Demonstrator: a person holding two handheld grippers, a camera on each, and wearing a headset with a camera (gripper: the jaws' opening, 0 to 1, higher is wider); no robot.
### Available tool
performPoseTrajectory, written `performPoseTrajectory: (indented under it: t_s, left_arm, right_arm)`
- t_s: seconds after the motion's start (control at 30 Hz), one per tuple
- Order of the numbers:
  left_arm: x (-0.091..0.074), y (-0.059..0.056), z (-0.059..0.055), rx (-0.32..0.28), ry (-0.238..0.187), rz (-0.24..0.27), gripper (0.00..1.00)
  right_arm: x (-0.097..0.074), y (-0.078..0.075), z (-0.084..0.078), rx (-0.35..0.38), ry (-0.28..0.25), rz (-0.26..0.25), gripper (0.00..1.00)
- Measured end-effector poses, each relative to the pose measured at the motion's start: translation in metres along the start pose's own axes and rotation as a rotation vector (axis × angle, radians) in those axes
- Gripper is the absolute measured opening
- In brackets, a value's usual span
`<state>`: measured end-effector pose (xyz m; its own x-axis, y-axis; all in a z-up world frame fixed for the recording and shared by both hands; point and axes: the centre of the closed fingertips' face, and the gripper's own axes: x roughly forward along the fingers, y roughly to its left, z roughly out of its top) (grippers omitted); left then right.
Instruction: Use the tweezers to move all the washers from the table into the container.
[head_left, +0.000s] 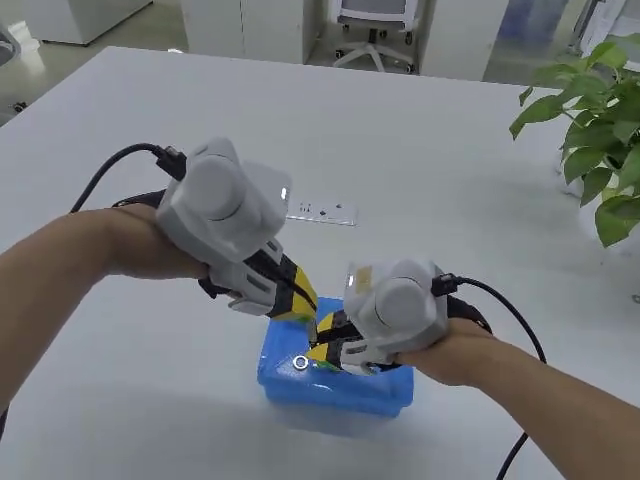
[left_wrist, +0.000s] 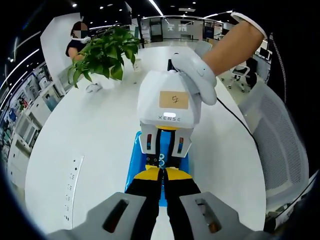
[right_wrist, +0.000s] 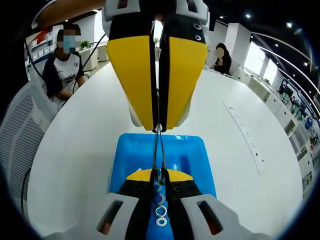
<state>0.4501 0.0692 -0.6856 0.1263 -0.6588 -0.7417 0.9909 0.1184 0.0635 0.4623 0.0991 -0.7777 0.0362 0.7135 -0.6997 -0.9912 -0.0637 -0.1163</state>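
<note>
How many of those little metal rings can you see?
3 small silver metal washers lie in a row in the blue plastic container, between the right gripper's jaws: near washer, middle washer, far washer. Others may be hidden under the jaws.

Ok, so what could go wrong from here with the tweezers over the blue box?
1. The left tool pinches the thin tweezers by one end, so they could twist or slip in its grip.
2. The right tool sits very close to the tweezers' tips over the blue container. A bump there might knock a washer loose or out.
</note>
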Motion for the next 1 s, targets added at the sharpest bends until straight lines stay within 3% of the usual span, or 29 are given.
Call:
performPoseTrajectory:
  t_s: [0.4, 1.0]
  left_arm:
    - [0.009, 0.012, -0.014, -0.011, 0.003, -0.011, 0.05]
    - [0.012, 0.012, -0.017, -0.009, 0.008, -0.017, 0.05]
  right_arm:
    - [0.013, -0.007, -0.008, 0.006, 0.008, 0.016, 0.1]
    - [0.016, -0.007, -0.012, 0.008, 0.018, 0.022, 0.11]
